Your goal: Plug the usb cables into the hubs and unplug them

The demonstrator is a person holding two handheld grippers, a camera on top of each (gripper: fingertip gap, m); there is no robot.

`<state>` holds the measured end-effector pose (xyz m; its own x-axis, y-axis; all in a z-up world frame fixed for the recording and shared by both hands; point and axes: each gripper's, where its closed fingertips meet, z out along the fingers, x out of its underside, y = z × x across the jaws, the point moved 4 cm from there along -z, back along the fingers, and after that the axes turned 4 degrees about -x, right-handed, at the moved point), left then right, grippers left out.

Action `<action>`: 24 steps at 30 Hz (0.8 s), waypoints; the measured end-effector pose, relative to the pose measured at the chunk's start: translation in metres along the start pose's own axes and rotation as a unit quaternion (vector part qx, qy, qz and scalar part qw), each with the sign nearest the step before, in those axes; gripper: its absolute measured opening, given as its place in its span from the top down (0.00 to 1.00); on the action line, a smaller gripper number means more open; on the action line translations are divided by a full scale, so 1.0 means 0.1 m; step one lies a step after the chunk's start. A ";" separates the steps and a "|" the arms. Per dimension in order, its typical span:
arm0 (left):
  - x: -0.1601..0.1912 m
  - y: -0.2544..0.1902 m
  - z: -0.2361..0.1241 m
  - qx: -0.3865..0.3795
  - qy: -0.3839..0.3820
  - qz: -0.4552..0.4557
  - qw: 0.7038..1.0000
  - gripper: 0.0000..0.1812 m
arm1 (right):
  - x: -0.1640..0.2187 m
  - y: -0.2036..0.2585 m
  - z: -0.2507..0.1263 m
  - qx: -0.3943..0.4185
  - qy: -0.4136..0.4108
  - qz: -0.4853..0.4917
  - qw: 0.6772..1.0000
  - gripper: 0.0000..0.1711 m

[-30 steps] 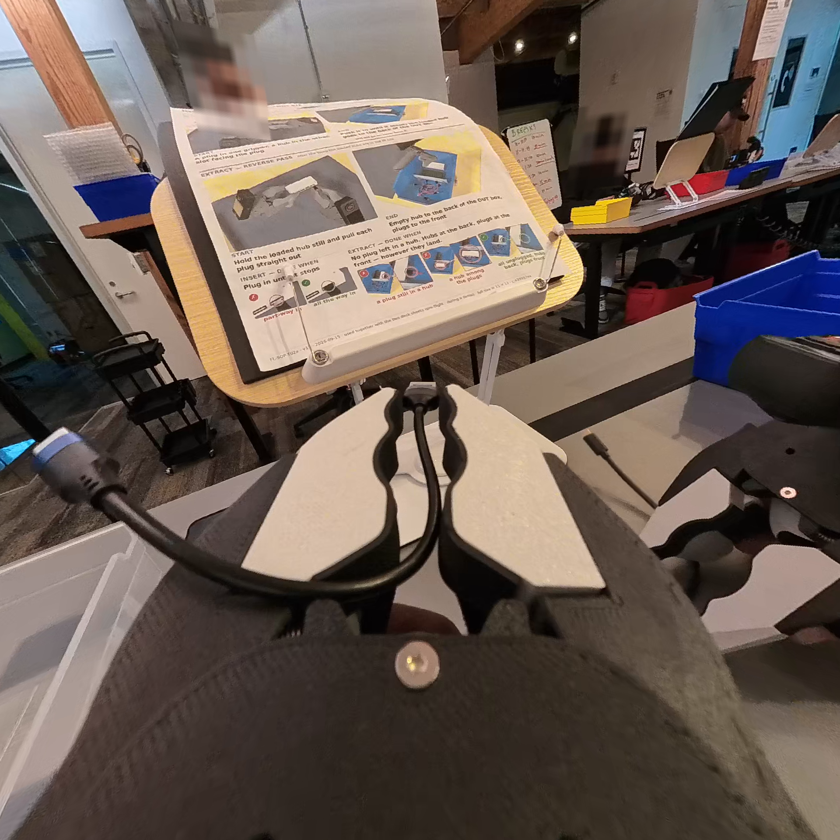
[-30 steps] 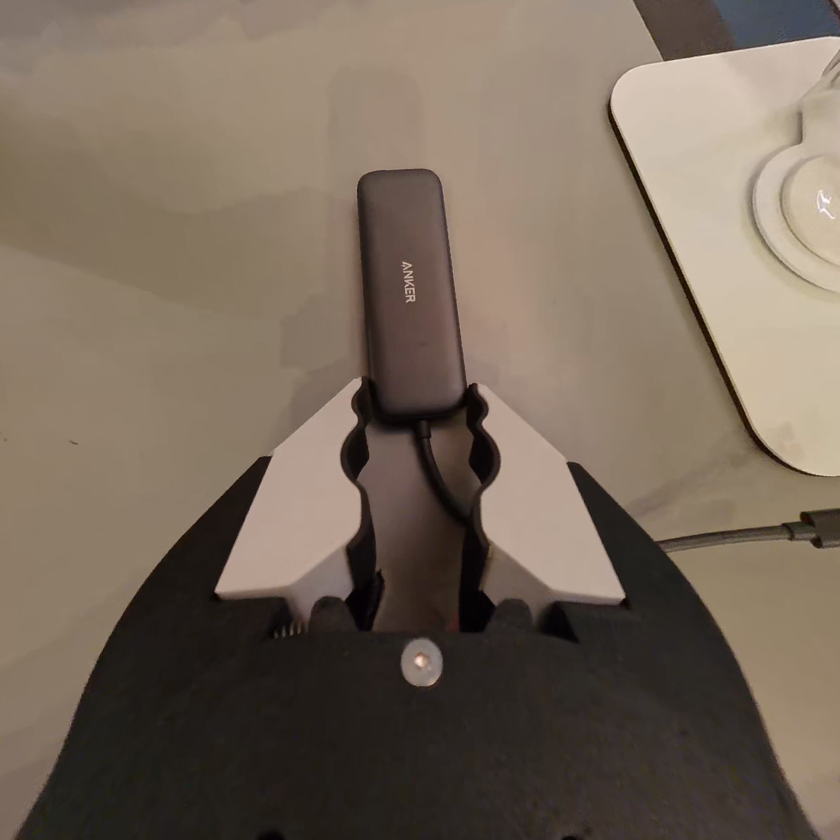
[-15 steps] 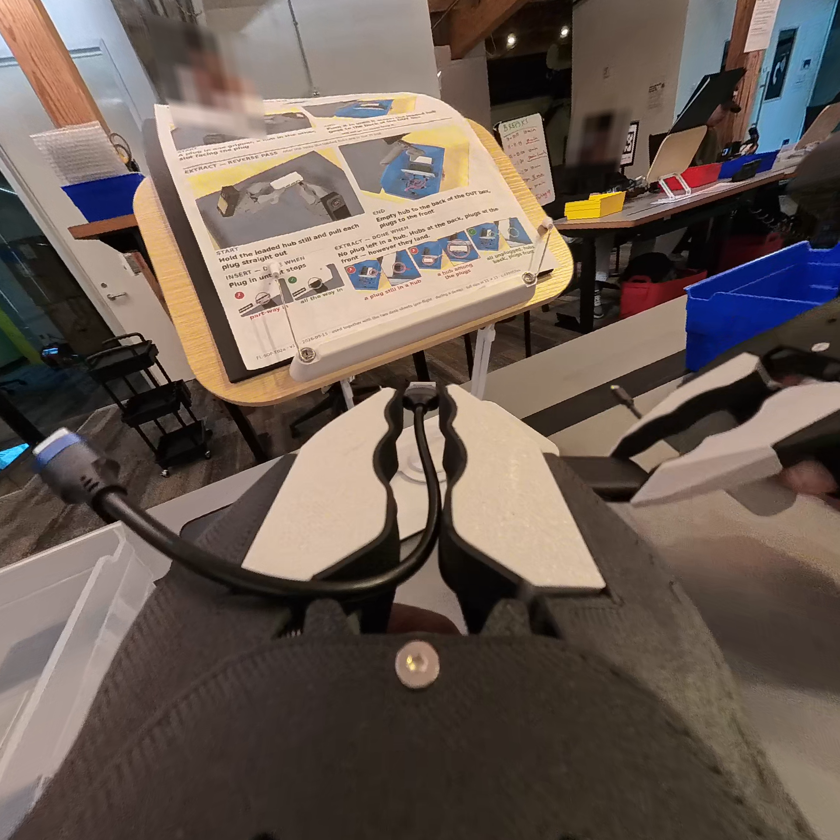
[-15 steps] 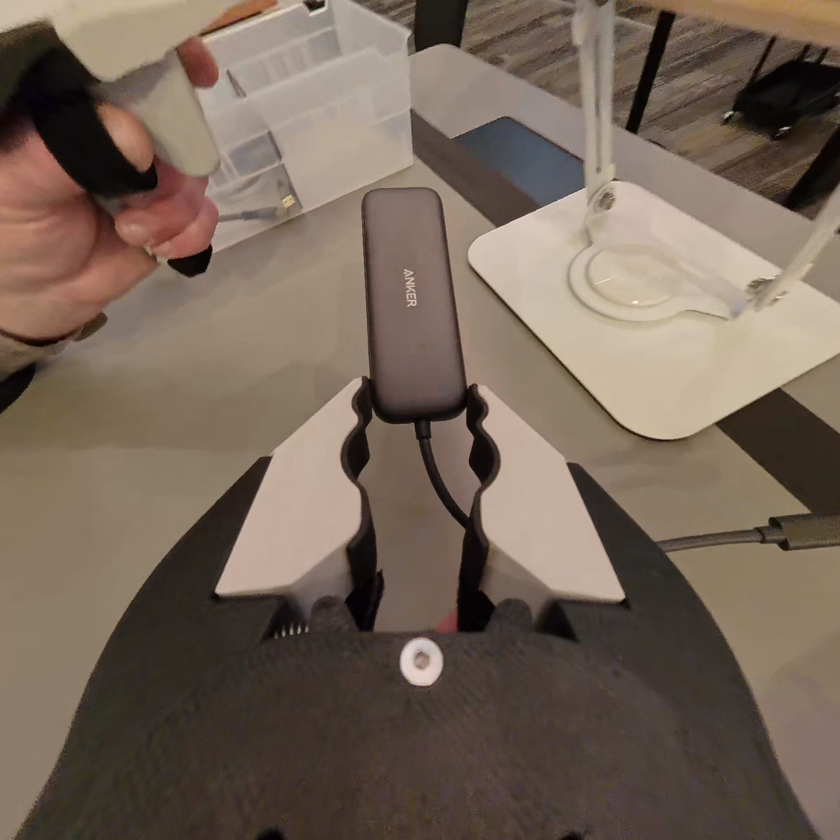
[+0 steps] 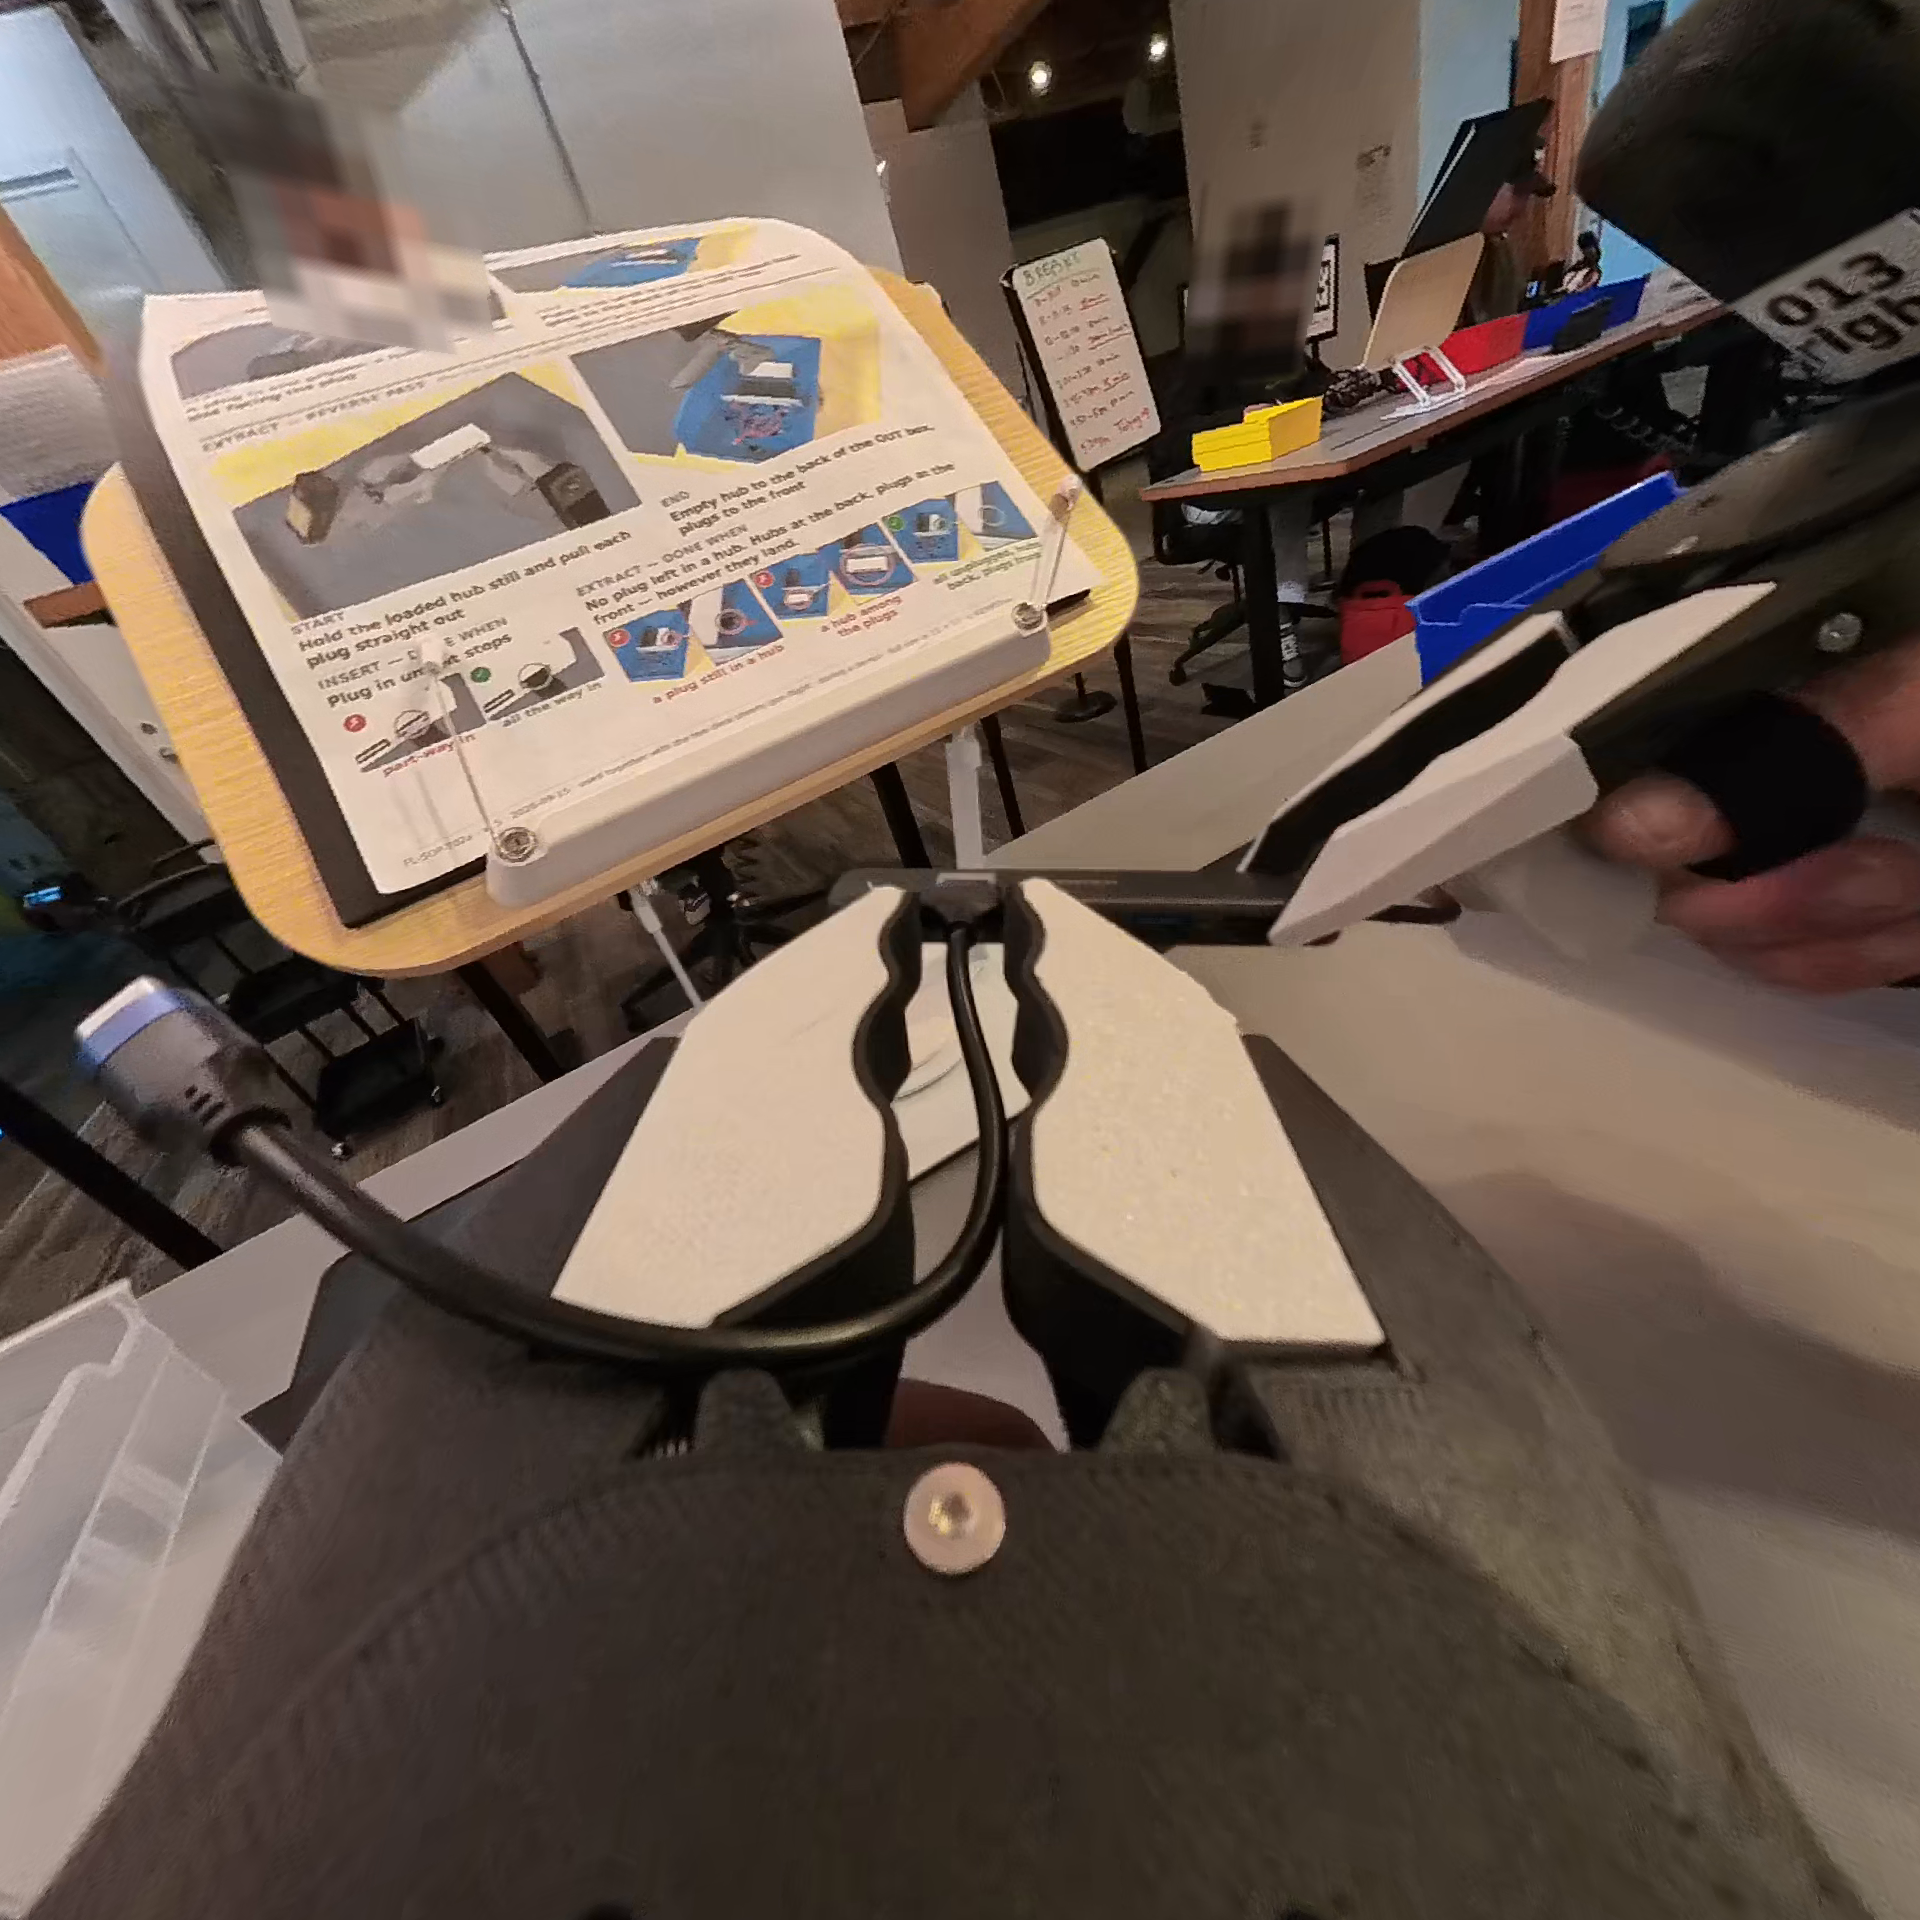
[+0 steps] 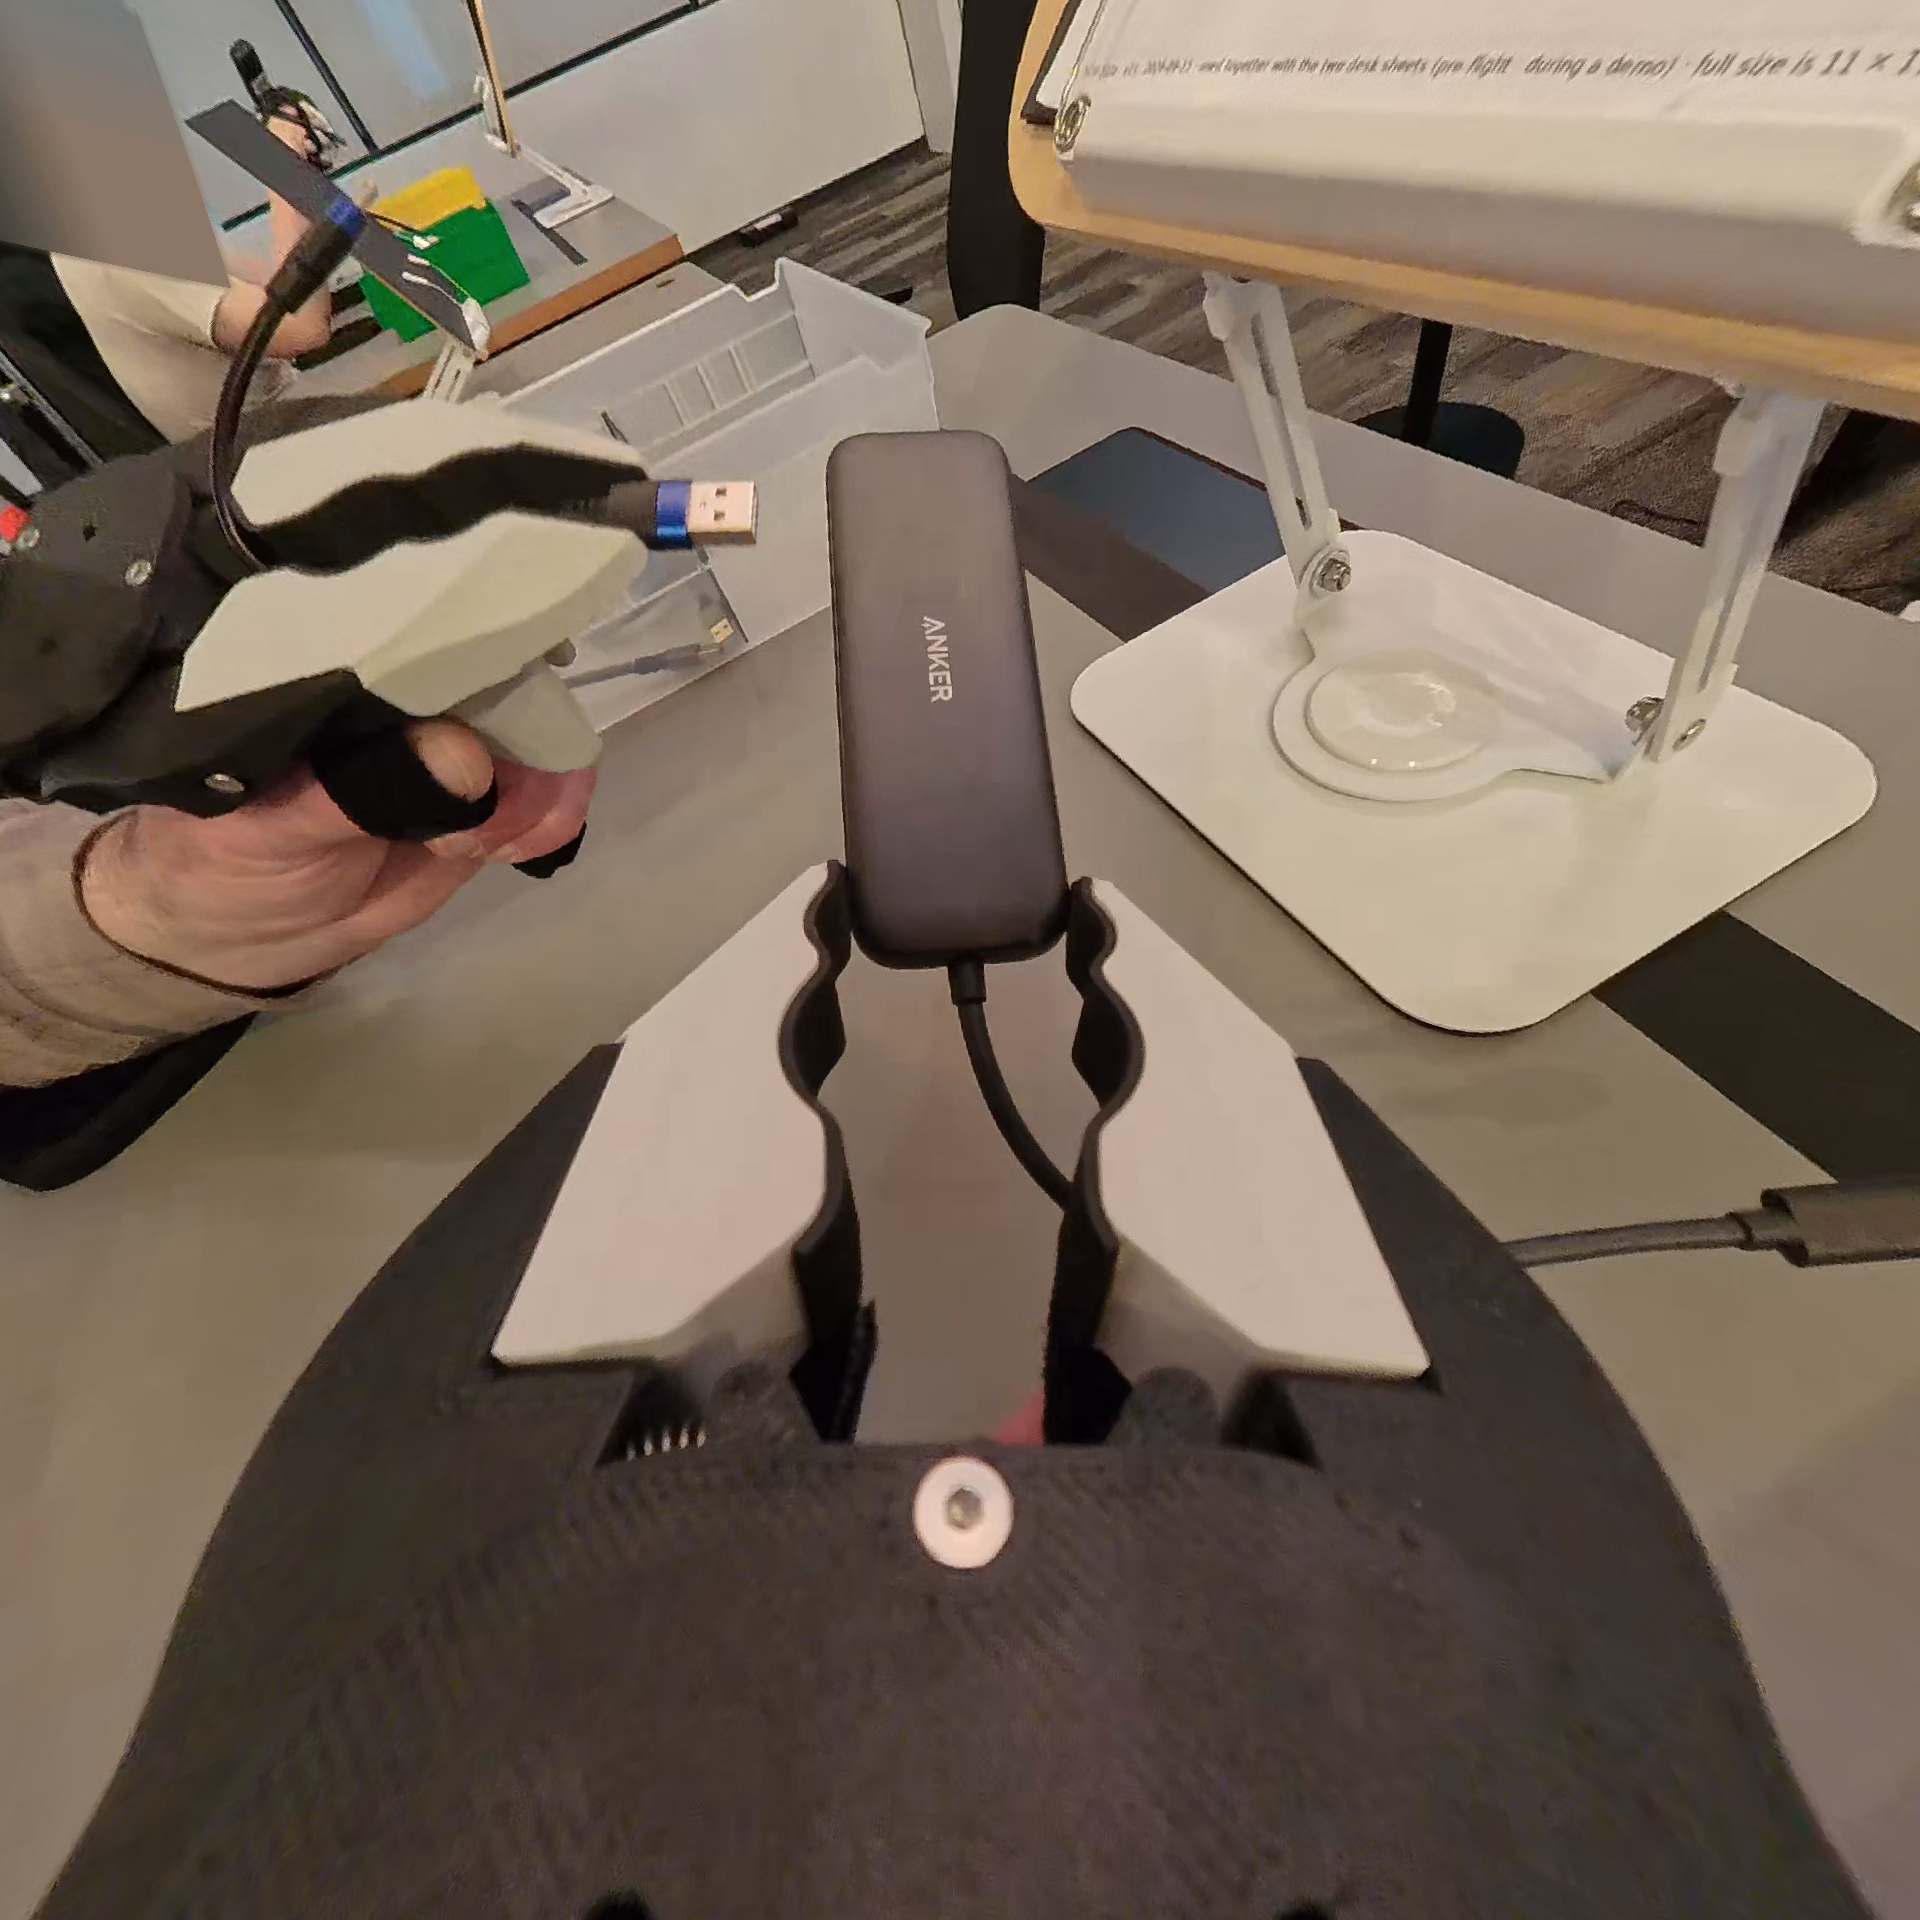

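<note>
My right gripper (image 6: 956, 914) is shut on the near end of a dark grey USB hub (image 6: 945, 686) and holds it above the grey table, pointing away from me. My left gripper (image 5: 961, 904) is shut on the USB-A plug of a black cable (image 5: 977, 1091). In the right wrist view the left gripper (image 6: 623, 509) holds that blue-ringed plug (image 6: 707, 514) level, aimed at the hub's left side with a small gap. In the left wrist view the hub (image 5: 1122, 894) shows edge-on just beyond my fingertips, held by the right gripper (image 5: 1278, 894). The cable's other connector (image 5: 156, 1049) hangs free at the left.
A tilted stand with an instruction sheet (image 5: 623, 520) rises behind the hub on a white base (image 6: 1455, 831). A clear plastic bin (image 6: 727, 364) stands at the far left, a blue bin (image 5: 1507, 592) at the right. The hub's own lead (image 6: 1818, 1226) trails right.
The right gripper lifted the hub off the table and swung it towards the left gripper. The hub now sits just in front of the plug. The left gripper stayed nearly still.
</note>
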<state>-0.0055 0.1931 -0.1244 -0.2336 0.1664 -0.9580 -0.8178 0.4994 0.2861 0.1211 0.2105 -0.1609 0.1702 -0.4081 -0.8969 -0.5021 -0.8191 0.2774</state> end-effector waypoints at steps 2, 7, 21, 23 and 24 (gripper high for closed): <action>0.00 -0.05 0.00 0.006 -0.001 0.005 1.000 0.92 | -0.02 0.00 -0.02 -0.003 -0.006 0.003 1.000 0.77; 0.02 -0.15 -0.01 0.019 -0.001 0.012 1.000 0.92 | -0.07 0.02 -0.06 -0.009 -0.013 0.002 1.000 0.77; -0.04 -0.35 -0.05 0.029 -0.014 0.022 0.999 0.92 | -0.13 0.08 -0.08 -0.020 -0.025 0.009 0.999 0.77; -0.06 -0.38 -0.07 0.027 -0.019 0.023 0.999 0.92 | -0.14 0.09 -0.08 -0.020 -0.027 0.010 0.999 0.77; -0.07 -0.39 -0.07 0.027 -0.022 0.024 0.999 0.92 | -0.14 0.09 -0.07 -0.018 -0.028 0.010 0.999 0.77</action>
<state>0.0242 0.1661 -0.1287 -0.2471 0.2273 -0.9419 -0.7760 0.5357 0.3329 0.1205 0.2061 -0.1435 0.1129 -0.4018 -0.9087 -0.4732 -0.8260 0.3064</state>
